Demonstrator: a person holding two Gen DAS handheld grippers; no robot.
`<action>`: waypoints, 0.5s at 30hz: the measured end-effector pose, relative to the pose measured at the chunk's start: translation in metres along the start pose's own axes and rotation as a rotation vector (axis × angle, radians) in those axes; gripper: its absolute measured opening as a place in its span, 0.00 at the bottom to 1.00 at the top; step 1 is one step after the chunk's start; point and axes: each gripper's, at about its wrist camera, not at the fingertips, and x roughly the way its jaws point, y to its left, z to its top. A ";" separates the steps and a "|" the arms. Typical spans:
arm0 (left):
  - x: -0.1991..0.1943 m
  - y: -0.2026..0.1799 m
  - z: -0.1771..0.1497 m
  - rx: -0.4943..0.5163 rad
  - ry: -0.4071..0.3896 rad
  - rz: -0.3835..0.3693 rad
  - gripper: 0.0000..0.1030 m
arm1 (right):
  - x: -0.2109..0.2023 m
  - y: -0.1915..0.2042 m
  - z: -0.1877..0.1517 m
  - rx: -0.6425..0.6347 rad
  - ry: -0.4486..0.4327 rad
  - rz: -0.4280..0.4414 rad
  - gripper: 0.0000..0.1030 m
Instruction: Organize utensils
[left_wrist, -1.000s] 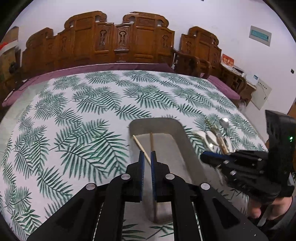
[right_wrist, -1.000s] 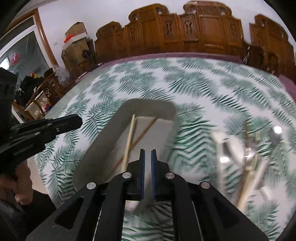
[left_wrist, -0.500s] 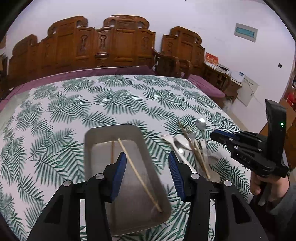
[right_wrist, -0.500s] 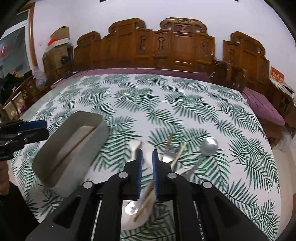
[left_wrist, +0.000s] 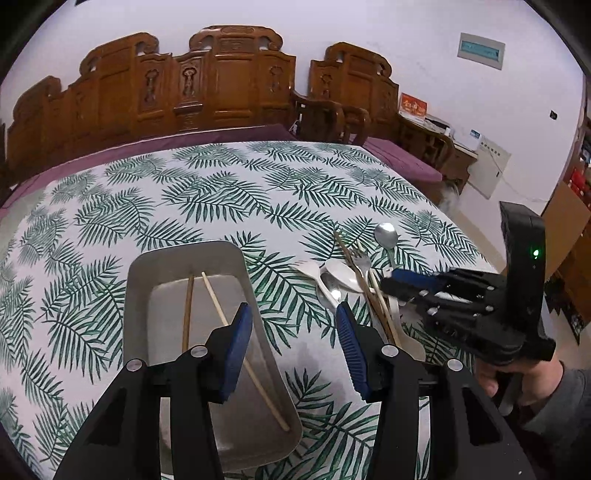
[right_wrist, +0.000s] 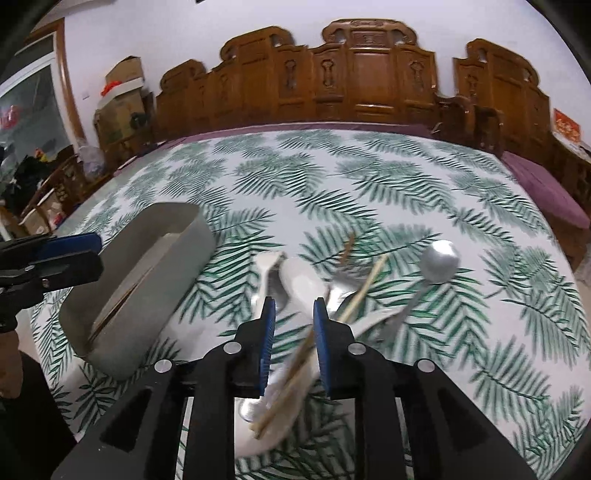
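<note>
Left gripper jaws, shut over the tray one second ago, have opened wide and released the chopstick, which now lies in the tray. Right gripper has shifted from tray to utensil pile; its jaws have just been opening, nothing gripped.

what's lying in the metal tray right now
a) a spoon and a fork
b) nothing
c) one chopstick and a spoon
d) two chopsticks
d: in the left wrist view the tray holds just two chopsticks, while the spoons and fork lie in a pile on the cloth to its right.
</note>
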 end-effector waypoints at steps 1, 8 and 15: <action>0.001 0.000 0.000 -0.001 0.001 -0.001 0.43 | 0.003 0.003 0.000 -0.007 0.009 0.010 0.22; 0.005 -0.007 -0.002 0.009 0.011 -0.005 0.43 | 0.036 0.023 -0.008 -0.052 0.142 0.027 0.22; 0.005 -0.008 -0.003 0.015 0.015 -0.005 0.43 | 0.047 0.023 -0.009 -0.040 0.174 -0.003 0.21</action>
